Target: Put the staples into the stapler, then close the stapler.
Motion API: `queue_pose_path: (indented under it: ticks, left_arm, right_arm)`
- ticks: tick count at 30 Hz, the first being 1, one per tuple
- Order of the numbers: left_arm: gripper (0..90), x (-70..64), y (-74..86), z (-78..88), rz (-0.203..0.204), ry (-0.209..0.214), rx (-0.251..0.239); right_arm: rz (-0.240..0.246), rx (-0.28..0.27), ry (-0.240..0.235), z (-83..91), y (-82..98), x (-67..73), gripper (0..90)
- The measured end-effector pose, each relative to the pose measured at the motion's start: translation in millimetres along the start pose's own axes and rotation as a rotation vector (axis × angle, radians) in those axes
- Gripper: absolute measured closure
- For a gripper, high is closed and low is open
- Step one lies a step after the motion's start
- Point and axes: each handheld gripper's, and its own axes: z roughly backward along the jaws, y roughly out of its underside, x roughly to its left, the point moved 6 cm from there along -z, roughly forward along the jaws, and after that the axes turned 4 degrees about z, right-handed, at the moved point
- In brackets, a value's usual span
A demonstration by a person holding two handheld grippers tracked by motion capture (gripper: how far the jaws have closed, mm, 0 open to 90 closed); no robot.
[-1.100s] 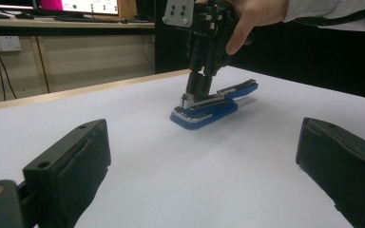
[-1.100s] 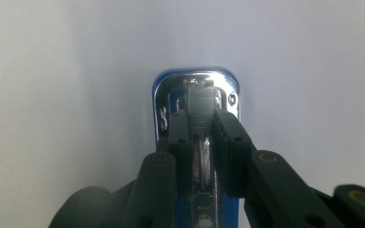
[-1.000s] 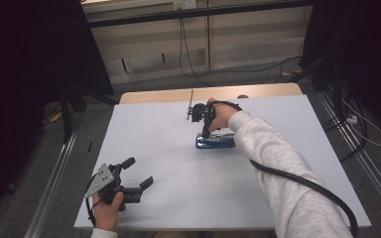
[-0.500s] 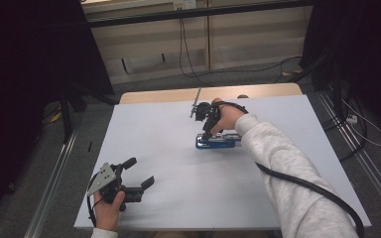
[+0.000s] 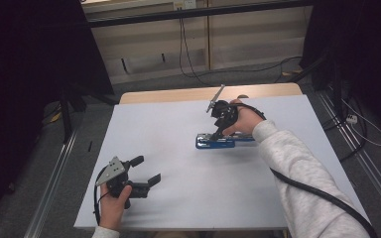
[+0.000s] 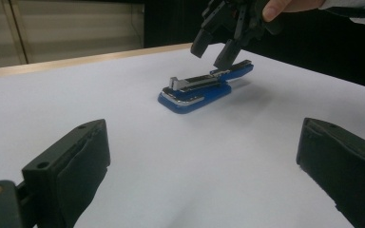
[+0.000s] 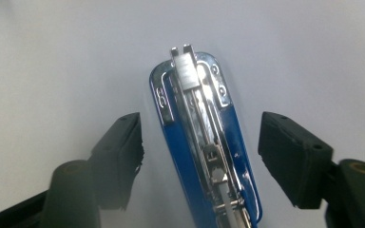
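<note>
A blue stapler (image 5: 216,141) lies flat near the middle of the white table, its metal staple channel (image 7: 192,80) facing up. My right gripper (image 5: 218,130) hangs just above its far end, tipped downward and open. In the right gripper view the two jaws straddle the stapler (image 7: 204,156) without touching it. The left gripper view shows the stapler (image 6: 195,92) farther off, with the right gripper (image 6: 218,50) over it. My left gripper (image 5: 146,170) sits low at the front left of the table, open, with nothing between its jaws.
The white table top (image 5: 178,124) ends in a wooden strip (image 5: 178,94) at the far edge. Metal rails (image 5: 54,163) run along both sides on the floor. Cables (image 5: 193,69) lie on the carpet behind the table.
My right hand and gripper have drifted slightly to the right above the stapler. The stapler and the left gripper have stayed in place.
</note>
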Motion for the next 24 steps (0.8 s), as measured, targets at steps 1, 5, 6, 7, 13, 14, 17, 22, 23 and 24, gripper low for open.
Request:
queue_pose_path:
  ticks: [1,5,6,7,13,14,17,22,23,24]
  left_arm:
    - [3.7,0.0,0.0,0.0,0.0,0.0,0.0]
    - [3.8,-3.8,-0.1,-7.1,0.017,0.02,0.027]
    - [3.7,-3.6,-0.1,-8.6,0.011,0.018,0.036]
    - [3.7,-4.5,-0.1,-9.9,0.016,0.022,0.038]
    - [3.5,-4.5,-0.9,-14.6,0.024,0.026,0.051]
    - [3.5,-4.3,-1.6,-17.2,0.027,0.025,0.053]
    - [3.5,-4.2,-1.8,-19.6,0.024,0.025,0.062]
    - [3.3,-5.5,-2.4,-30.4,0.019,0.033,0.093]
    - [3.3,-5.5,-2.4,-30.4,0.019,0.033,0.093]
    - [3.3,-5.9,-3.2,-32.4,0.018,0.03,0.093]
  right_arm:
    - [0.0,0.0,0.0,0.0,0.0,0.0,28.1]
    - [-0.032,-0.019,0.014,4.1,10.0,-0.8,24.6]
    - [-0.036,-0.021,0.019,5.2,12.5,-1.1,24.1]
    - [-0.043,-0.027,0.017,6.4,14.8,-1.1,23.5]
    - [-0.078,-0.048,0.041,13.2,28.2,-3.3,18.2]
    - [-0.089,-0.055,0.044,15.7,32.0,-2.9,17.2]
    - [-0.098,-0.062,0.051,18.1,35.9,-2.5,16.4]
    - [-0.12,-0.079,0.063,24.5,50.8,-1.7,14.9]
    - [-0.12,-0.079,0.063,24.5,50.8,-1.7,14.9]
    - [-0.129,-0.09,0.071,26.6,56.7,-2.3,14.8]
